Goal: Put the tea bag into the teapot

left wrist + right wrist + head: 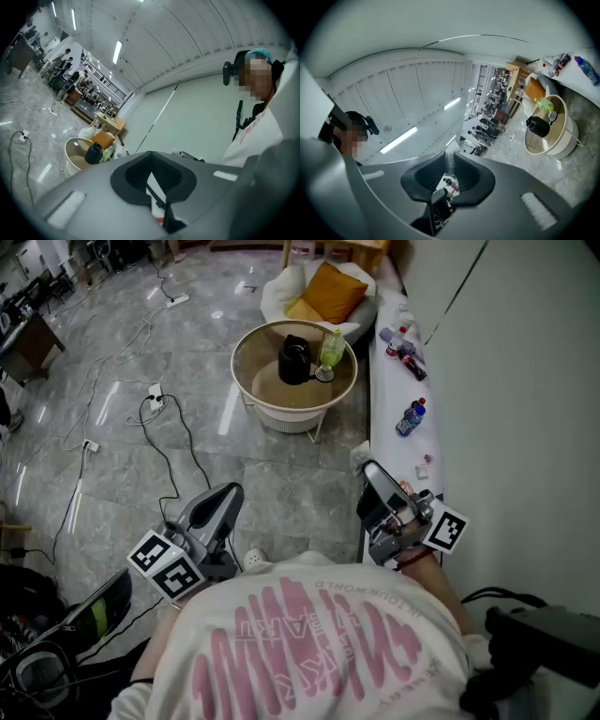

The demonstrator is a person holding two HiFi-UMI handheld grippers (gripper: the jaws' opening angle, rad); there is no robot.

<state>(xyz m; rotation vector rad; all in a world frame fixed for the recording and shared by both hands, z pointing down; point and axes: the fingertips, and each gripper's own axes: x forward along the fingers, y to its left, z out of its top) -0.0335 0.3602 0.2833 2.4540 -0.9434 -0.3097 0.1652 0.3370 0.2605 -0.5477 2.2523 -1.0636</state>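
My right gripper [367, 468] pinches the tea bag [360, 457] at one o'clock. My left gripper [225, 493] has its jaws pressed together with nothing between them. The black teapot [293, 360] stands on the round table [246, 371] at twelve o'clock, well apart.

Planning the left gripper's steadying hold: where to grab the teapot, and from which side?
Probably the narrower top of the teapot, from above on the head view's left: it stands upright, its body looks too wide for jaws, and a green bottle crowds its right. Handle unclear.
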